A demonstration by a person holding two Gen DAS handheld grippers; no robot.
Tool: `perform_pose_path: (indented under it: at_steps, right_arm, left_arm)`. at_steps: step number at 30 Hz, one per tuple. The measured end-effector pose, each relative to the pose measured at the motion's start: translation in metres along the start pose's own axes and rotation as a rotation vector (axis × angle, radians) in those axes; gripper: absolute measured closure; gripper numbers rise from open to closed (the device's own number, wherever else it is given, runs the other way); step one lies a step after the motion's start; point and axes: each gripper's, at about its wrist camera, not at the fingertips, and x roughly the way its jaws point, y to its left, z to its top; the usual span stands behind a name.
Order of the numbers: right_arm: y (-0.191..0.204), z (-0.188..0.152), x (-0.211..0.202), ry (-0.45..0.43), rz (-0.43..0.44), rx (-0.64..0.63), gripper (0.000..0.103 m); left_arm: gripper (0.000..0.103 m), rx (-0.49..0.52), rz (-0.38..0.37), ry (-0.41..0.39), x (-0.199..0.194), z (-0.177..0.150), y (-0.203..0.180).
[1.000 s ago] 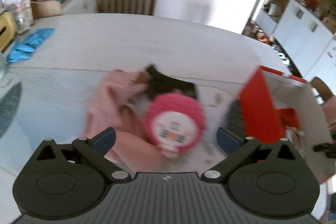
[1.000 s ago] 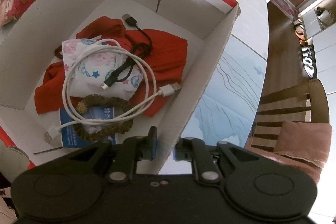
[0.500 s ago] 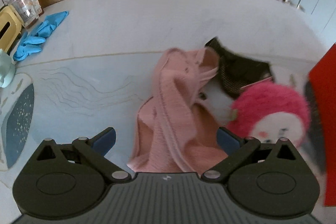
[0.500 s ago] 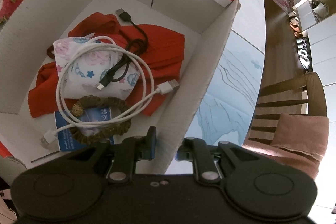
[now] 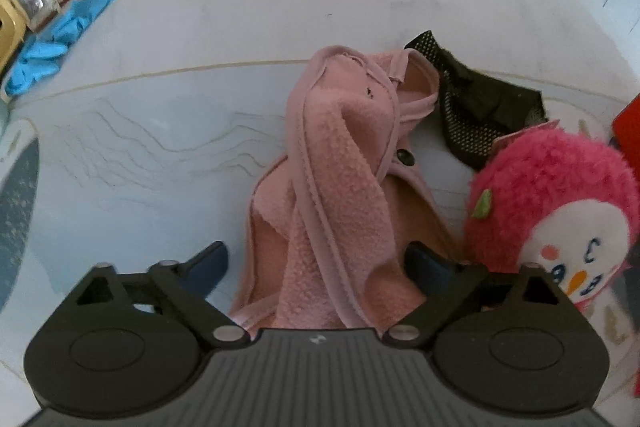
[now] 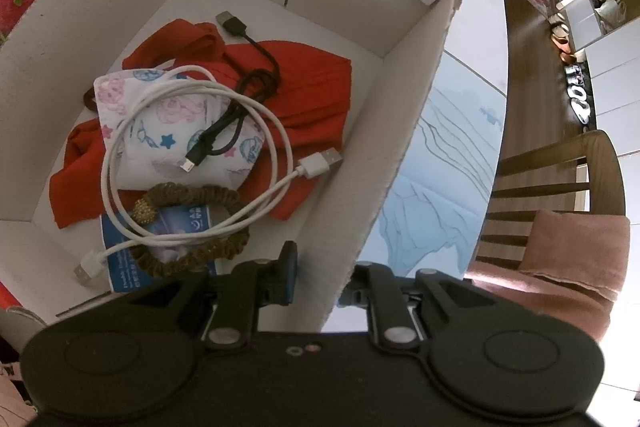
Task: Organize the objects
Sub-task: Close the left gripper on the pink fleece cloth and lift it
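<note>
While spread wide, left tongs (image 5: 316, 259) straddling the pink fleece garment (image 5: 340, 187) on the surface (image 5: 160, 107), gripping nothing; pink plush toy (image 5: 556, 203) just right of garment. Right tongs (image 6: 322, 277) pinched narrow onto the cardboard box (image 6: 400, 155) wall.

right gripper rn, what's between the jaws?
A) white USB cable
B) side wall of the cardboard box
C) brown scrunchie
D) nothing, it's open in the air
B: the right gripper has its jaws closed on the side wall of the cardboard box, one on each face; the white USB cable and brown scrunchie lie loose inside.
</note>
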Motion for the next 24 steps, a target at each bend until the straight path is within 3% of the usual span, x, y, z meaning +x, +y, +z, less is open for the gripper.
perform_pose_path:
  at_steps: [7,10,24]
  right_arm:
    - [0.001,0.001,0.001,0.001,-0.001,-0.004,0.087]
    - [0.001,0.000,0.001,0.000,-0.001,-0.005,0.087]
    - [0.002,-0.002,0.000,-0.014,-0.002,-0.023,0.087]
  left_arm:
    - [0.074,-0.014,-0.031,-0.008,-0.011,-0.003,0.000]
    - [0.081,-0.017,-0.031,-0.023,-0.022,-0.004,-0.001]
    - [0.086,-0.010,-0.093,-0.172,-0.134,0.000,-0.003]
